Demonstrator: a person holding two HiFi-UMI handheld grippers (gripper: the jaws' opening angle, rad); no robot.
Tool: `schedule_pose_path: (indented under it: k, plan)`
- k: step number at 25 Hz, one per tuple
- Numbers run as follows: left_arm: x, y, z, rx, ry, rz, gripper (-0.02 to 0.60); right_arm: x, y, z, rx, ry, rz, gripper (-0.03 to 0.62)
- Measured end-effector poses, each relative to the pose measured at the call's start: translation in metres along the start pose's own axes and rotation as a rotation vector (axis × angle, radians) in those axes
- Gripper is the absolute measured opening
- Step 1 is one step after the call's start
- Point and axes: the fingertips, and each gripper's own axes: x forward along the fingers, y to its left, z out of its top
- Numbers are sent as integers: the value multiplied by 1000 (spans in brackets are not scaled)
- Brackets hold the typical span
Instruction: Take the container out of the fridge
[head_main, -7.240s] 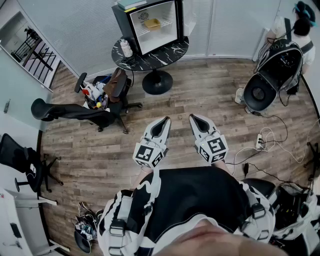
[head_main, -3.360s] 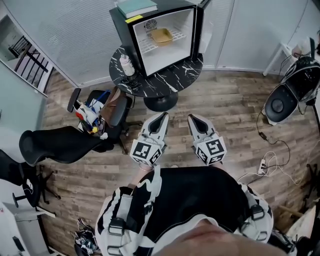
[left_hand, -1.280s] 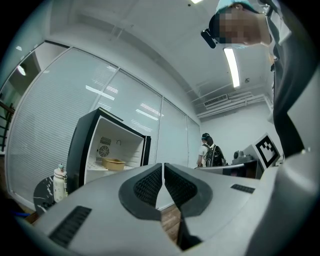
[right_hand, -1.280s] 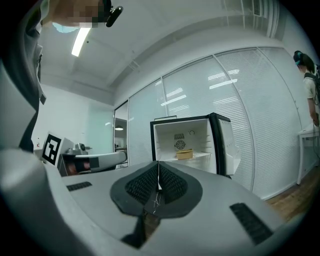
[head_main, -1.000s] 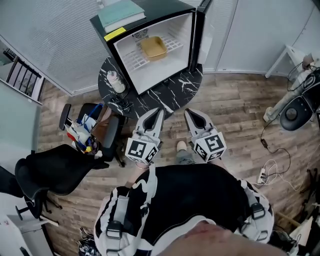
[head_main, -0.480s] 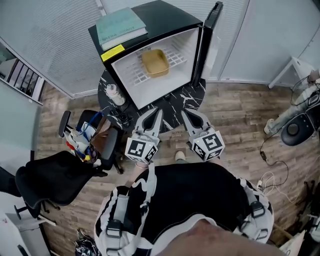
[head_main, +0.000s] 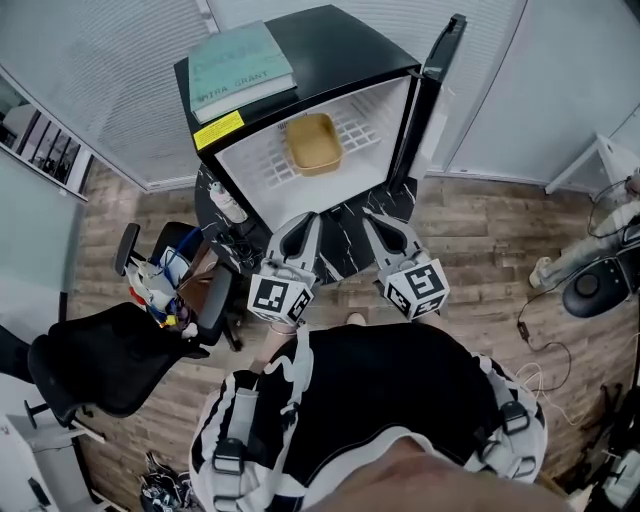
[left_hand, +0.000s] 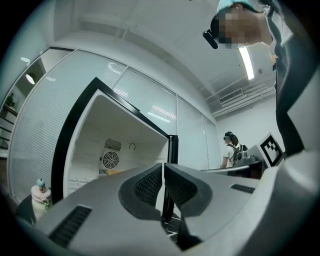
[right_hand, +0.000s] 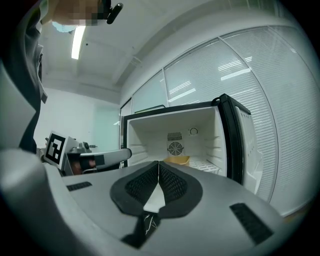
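A small black fridge (head_main: 310, 60) stands open on a round black marble table (head_main: 345, 245), its door (head_main: 435, 90) swung to the right. A yellow container (head_main: 313, 143) sits on the white wire shelf inside; its rim shows as the container (right_hand: 177, 160) in the right gripper view. My left gripper (head_main: 308, 220) and right gripper (head_main: 372, 218) hover side by side over the table's front edge, short of the fridge mouth. Both are shut with nothing between their jaws. The left gripper (left_hand: 163, 172) points at the fridge interior, the right gripper (right_hand: 158, 170) likewise.
A teal book (head_main: 240, 68) lies on the fridge top. A small white bottle (head_main: 228, 203) stands on the table left of the fridge. A black office chair (head_main: 110, 365) and a cluttered chair (head_main: 175, 290) stand at the left. Cables (head_main: 535, 340) trail on the wood floor at right.
The view has closed in on the fridge, which now looms larger and nearer. Both grippers have advanced over the table edge and stayed shut.
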Motion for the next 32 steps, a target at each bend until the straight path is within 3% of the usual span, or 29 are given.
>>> schedule_pose_path:
  k: [11, 21, 26, 32]
  plan:
    - [27, 20, -2, -1, -8, 48, 21, 29, -26, 4, -3, -4, 30, 12]
    - [38, 38, 0, -4, 19, 8, 21, 48, -33, 21, -7, -16, 19, 12]
    - [45, 46, -5, -7, 41, 17, 21, 57, -31, 23, -30, -27, 49, 12]
    - [48, 48, -13, -12, 74, 21, 21, 71, -27, 15, -43, 2, 147, 14]
